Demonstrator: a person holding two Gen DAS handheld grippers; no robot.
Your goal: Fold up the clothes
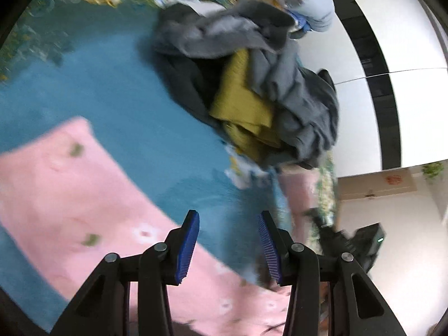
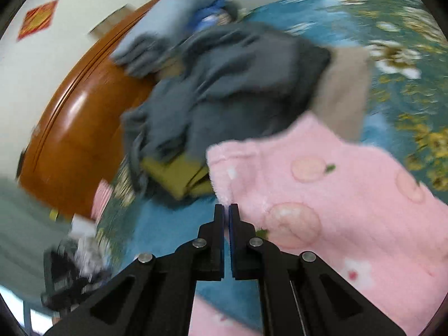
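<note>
Pink garment [image 1: 84, 196] lies flat — left gripper [image 1: 229, 247] jaws apart, right gripper [image 2: 226, 240] jaws clenched empty.

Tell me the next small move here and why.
Probably lower the left gripper onto the near edge of the pink garment and close. Its jaws stand open and empty above that garment, which lies spread on the blue bedspread, while the right gripper is shut with nothing visibly between its pads.

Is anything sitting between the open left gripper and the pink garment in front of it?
Nothing visible. The left gripper is open, with only bare blue bedspread and the pink garment around its fingers. The pile of grey and yellow clothes lies farther off, beyond the pink garment.
</note>
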